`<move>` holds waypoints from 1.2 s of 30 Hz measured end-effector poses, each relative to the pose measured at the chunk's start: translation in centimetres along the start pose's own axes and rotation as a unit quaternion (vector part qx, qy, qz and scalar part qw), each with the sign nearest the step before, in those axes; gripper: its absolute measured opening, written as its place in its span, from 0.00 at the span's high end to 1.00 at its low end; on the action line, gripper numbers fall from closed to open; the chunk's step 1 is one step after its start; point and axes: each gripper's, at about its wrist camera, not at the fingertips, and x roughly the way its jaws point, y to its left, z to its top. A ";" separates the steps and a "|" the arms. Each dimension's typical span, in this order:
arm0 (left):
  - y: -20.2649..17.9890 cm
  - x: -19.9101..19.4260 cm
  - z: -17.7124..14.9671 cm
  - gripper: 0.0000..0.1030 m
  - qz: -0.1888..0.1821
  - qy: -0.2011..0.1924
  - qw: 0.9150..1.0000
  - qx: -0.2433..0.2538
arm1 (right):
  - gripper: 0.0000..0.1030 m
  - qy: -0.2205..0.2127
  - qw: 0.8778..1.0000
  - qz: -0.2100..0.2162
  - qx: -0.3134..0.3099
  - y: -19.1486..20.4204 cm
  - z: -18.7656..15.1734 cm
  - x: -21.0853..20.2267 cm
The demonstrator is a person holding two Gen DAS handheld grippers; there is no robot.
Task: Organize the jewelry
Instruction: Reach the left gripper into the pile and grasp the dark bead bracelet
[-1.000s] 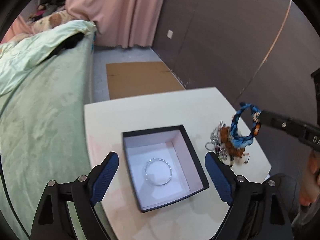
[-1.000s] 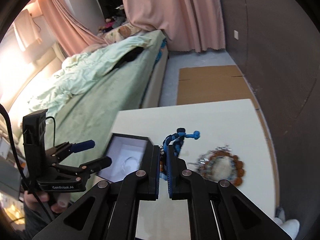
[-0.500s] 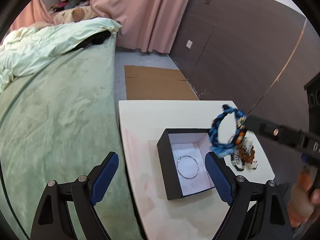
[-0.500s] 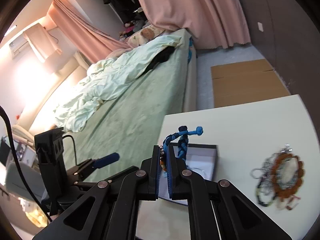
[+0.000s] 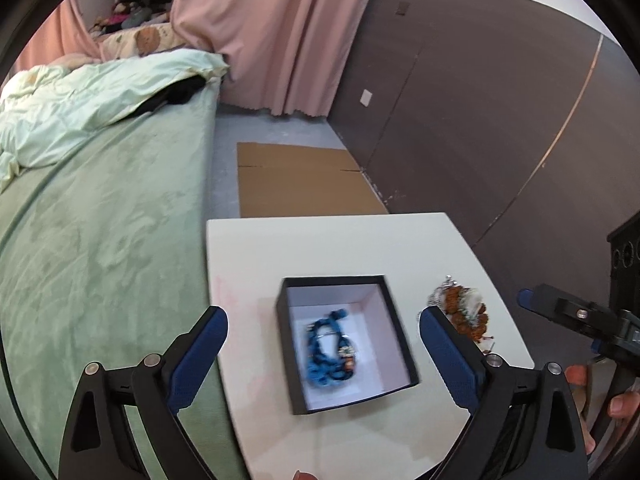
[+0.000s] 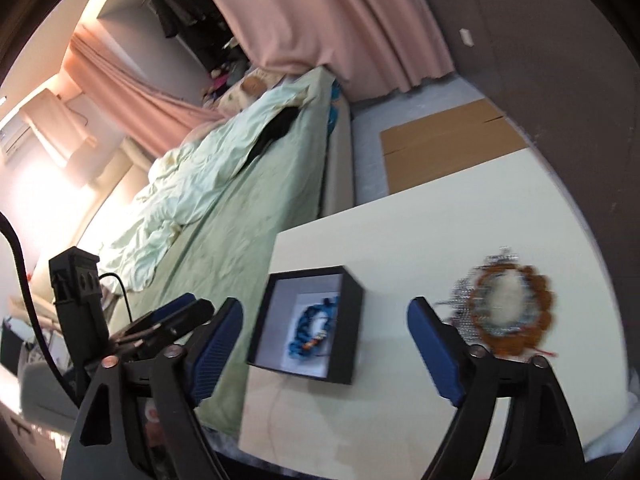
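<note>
Left tongs (image 5: 323, 354) tilted downward, blue pads wide apart and opening further, nothing pressed between them. Right tongs (image 6: 325, 346) likewise angled down, jaws spreading apart, pads gripping nothing. From the left wrist view, right tongs seen at the far right edge, black body held by a hand (image 5: 610, 394), fingertips curled around the handle. From the right wrist view, left tongs seen at the left, blue-tipped fingers (image 6: 176, 306) pointing rightward, grip partly hidden behind the near finger.
</note>
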 end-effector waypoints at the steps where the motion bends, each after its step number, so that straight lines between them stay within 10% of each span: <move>1: -0.6 0.0 0.0 0.06 -0.002 0.000 1.000 0.004 | 0.07 -0.004 1.000 -0.001 0.003 -0.5 0.1 -0.7; 20: -13.8 -0.5 -0.1 0.07 0.014 0.035 0.994 0.100 | 0.00 -0.084 0.987 0.031 0.130 -13.3 -0.9 -8.7; 36: -18.9 7.0 -0.3 0.55 -0.010 0.122 0.987 0.104 | 0.01 -0.066 0.980 0.011 0.188 -18.3 -2.3 -7.6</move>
